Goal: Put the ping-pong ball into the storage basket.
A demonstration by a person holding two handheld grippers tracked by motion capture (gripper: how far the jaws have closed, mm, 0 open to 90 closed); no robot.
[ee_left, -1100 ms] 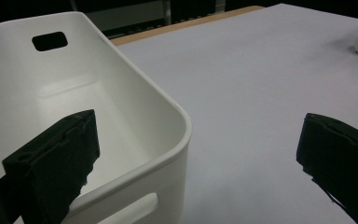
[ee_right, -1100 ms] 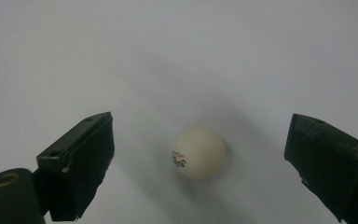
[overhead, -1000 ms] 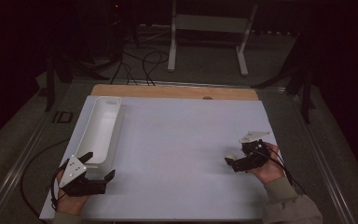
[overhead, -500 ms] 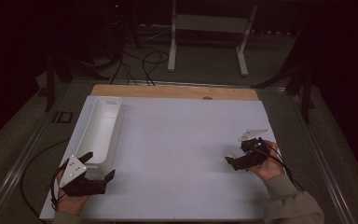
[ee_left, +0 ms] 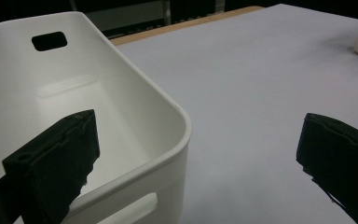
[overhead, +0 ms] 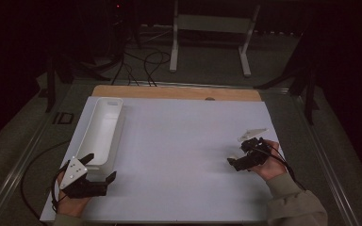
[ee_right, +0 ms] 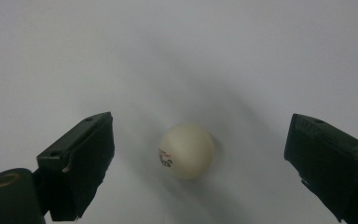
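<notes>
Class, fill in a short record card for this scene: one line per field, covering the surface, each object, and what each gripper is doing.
Surface: white table sheet
Bin: long white bin, empty, at the table's left side
Ball: small white ball with a printed mark, resting on the sheet
Left gripper: open, jaws either side of the bin's near end wall
Right gripper: open, jaws either side of the ball, not touching it
</notes>
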